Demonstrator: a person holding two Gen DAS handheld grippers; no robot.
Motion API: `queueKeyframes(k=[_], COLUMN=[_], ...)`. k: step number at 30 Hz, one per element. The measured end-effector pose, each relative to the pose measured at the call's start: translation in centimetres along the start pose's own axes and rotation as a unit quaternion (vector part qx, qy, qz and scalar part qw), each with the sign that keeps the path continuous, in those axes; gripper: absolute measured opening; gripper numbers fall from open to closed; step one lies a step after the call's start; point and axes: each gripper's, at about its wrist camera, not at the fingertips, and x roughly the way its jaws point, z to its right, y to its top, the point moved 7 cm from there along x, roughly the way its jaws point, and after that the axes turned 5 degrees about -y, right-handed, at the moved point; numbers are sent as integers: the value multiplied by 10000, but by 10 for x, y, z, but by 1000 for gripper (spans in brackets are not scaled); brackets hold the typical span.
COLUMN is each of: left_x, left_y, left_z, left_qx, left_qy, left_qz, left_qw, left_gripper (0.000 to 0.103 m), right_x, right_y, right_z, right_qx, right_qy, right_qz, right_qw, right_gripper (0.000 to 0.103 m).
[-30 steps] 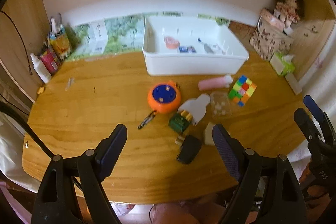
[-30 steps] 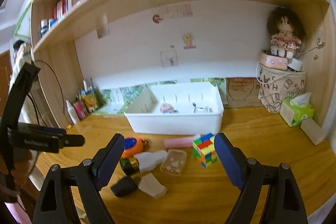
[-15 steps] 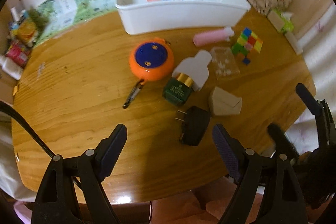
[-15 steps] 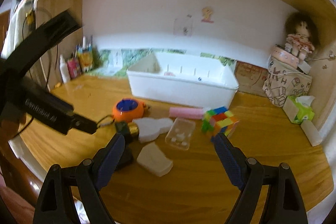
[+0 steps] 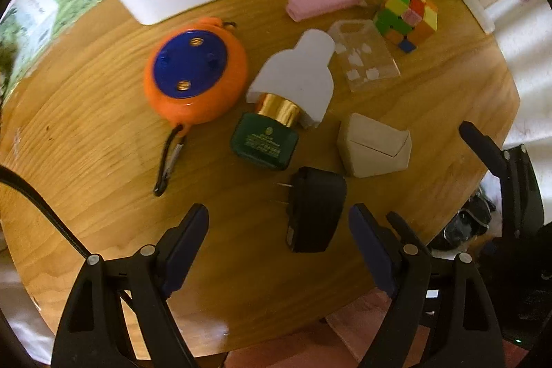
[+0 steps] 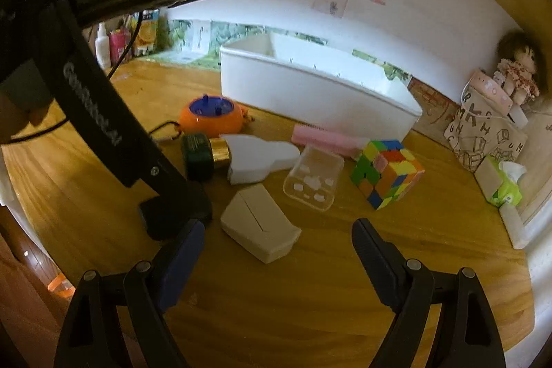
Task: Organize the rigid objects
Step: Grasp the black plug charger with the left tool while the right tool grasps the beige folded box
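Your frames are dim and warm, heavily bowed at the edges; glare on the table (image 5: 207,330), slight motion blur.

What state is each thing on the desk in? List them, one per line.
Left gripper: open, empty, above the black plug adapter.
Right gripper: open, empty, near the beige case.
Black plug adapter: lying flat, prongs exposed.
Beige case: closed.
Green bottle: on its side, gold collar under the white cap.
Clear box: lying flat.
Puzzle cube: scrambled.
White bin: upright, open-topped.
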Motion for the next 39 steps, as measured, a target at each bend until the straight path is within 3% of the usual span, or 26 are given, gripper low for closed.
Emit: queueKeyframes(k=[11, 17, 22, 26, 31, 39], left_x=[23, 31, 33, 36, 43, 38], left_y=[3, 8, 9, 14, 17, 11], left_z=[13, 19, 23, 25, 30, 17], left_qx=[348, 535, 545, 552, 533, 434], left_qy=[-96, 92, 34, -58, -75, -201], left_qz=[-642, -803, -939, -1032, -1075, -1092], left_qw=[9973, 9953, 9941, 9931, 9927, 9929], left_gripper=[85, 77, 68, 59, 58, 58], right_x=[22, 29, 37, 41, 45, 46], right_y=[-9, -9, -8, -8, -4, -1], right_z=[-4, -12, -16, -16, -15, -24], right_qx=[119, -22, -27, 4, -14, -50], right_qy=[28, 46, -13, 10, 129, 379], right_qz=[-212, -257, -323, -370, -386, -415], right_qw=[9997, 9997, 9995, 9993, 9992, 9984], right_gripper=[87, 87, 87, 85, 81, 66])
